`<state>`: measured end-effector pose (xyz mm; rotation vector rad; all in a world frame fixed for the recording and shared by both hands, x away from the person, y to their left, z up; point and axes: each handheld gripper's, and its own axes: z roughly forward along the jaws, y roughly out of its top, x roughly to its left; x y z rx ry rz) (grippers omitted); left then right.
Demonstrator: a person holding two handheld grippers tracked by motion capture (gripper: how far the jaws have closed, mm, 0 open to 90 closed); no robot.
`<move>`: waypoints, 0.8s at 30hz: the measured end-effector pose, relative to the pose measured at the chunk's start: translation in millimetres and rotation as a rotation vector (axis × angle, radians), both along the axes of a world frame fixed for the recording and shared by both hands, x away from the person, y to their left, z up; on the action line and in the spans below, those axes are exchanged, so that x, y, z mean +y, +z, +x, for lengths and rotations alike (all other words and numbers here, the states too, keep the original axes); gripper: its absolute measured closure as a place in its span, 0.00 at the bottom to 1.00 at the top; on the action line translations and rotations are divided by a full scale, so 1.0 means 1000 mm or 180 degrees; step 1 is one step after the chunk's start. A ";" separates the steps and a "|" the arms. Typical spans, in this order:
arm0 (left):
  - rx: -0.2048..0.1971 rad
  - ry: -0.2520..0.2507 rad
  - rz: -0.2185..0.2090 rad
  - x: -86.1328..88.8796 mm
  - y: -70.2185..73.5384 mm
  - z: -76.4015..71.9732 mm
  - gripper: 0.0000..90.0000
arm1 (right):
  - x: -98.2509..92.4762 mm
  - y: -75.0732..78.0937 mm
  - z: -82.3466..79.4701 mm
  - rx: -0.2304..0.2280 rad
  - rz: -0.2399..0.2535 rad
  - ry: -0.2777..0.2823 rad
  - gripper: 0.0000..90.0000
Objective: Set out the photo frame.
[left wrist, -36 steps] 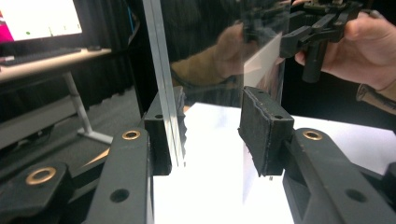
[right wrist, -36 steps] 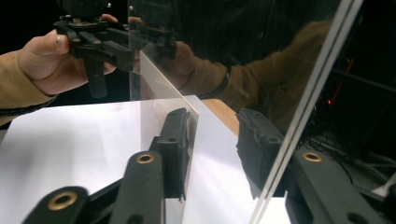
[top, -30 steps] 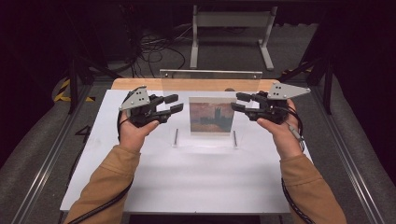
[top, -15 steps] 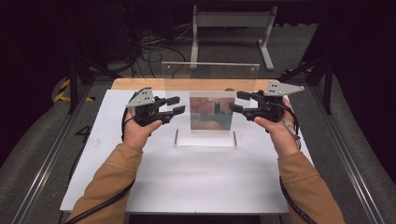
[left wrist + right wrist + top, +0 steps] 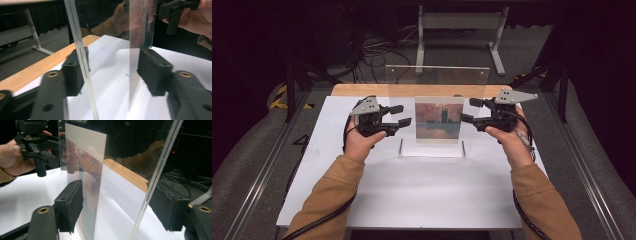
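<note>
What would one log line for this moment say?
left gripper: jaws just opening, straddling clear panel and picture | right gripper: same, opposite edge | both sheets: upright on white table

No readable text, label, brand or number anywhere — print [image 5: 438, 119] in clear acrylic stand [image 5: 437, 80] carries painted scene, perhaps buildings over water, no legible lettering at this sharpness.
</note>
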<state>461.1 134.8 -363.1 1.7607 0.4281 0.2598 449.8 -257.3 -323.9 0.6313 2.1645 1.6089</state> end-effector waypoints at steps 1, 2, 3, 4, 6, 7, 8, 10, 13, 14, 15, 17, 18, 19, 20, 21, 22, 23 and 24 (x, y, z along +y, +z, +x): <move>0.0002 -0.0005 0.0021 0.001 0.000 -0.001 0.38 | 0.000 0.000 -0.001 -0.0005 -0.0016 -0.0011 0.30; 0.0042 -0.0004 0.0026 0.002 0.000 -0.002 0.34 | -0.001 0.000 -0.003 -0.0012 -0.0026 -0.0018 0.29; 0.0060 0.0004 0.0047 0.003 0.000 -0.003 0.32 | -0.001 0.001 -0.004 -0.0005 -0.0040 -0.0026 0.28; 0.0073 0.0014 0.0082 0.005 0.000 -0.005 0.30 | -0.002 0.001 -0.006 -0.0014 -0.0060 -0.0033 0.27; 0.0052 0.0036 0.0141 0.010 0.000 -0.009 0.28 | -0.004 0.001 -0.010 -0.0016 -0.0126 -0.0061 0.24; 0.0075 0.0056 0.0152 0.012 -0.001 -0.012 0.27 | -0.005 0.001 -0.013 -0.0019 -0.0133 -0.0076 0.23; 0.0074 0.0102 0.0190 0.016 -0.001 -0.017 0.26 | -0.007 0.001 -0.015 -0.0017 -0.0125 -0.0107 0.22; 0.0039 0.0156 0.0261 0.022 -0.002 -0.022 0.26 | -0.012 0.000 -0.021 -0.0007 -0.0131 -0.0181 0.20; 0.0093 0.0246 0.0343 0.031 -0.004 -0.031 0.26 | -0.020 -0.001 -0.030 0.0009 -0.0155 -0.0260 0.20; 0.0086 0.0247 0.0367 0.034 -0.004 -0.032 0.26 | -0.023 -0.002 -0.032 0.0013 -0.0161 -0.0281 0.20; 0.0118 0.0282 0.0365 0.036 -0.005 -0.035 0.25 | -0.026 -0.002 -0.034 0.0001 -0.0177 -0.0295 0.20; 0.0135 0.0314 0.0379 0.043 -0.007 -0.041 0.25 | -0.032 -0.002 -0.041 0.0000 -0.0194 -0.0339 0.20; 0.0130 0.0315 0.0400 0.045 -0.007 -0.043 0.25 | -0.035 -0.002 -0.044 -0.0005 -0.0208 -0.0374 0.20; 0.0142 0.0336 0.0410 0.047 -0.007 -0.046 0.25 | -0.037 -0.003 -0.046 -0.0010 -0.0211 -0.0391 0.20; 0.0162 0.0360 0.0400 0.049 -0.008 -0.049 0.24 | -0.040 -0.003 -0.049 -0.0009 -0.0213 -0.0413 0.20; 0.0156 0.0367 0.0399 0.051 -0.008 -0.051 0.23 | -0.042 -0.005 -0.051 -0.0005 -0.0213 -0.0431 0.20; 0.0145 0.0372 0.0388 0.054 -0.009 -0.053 0.22 | -0.045 -0.006 -0.053 0.0003 -0.0220 -0.0444 0.20; 0.0123 0.0372 0.0398 0.056 -0.009 -0.055 0.22 | -0.047 -0.008 -0.055 0.0005 -0.0233 -0.0455 0.20; 0.0115 0.0377 0.0402 0.058 -0.010 -0.057 0.22 | -0.048 -0.010 -0.056 0.0010 -0.0249 -0.0459 0.20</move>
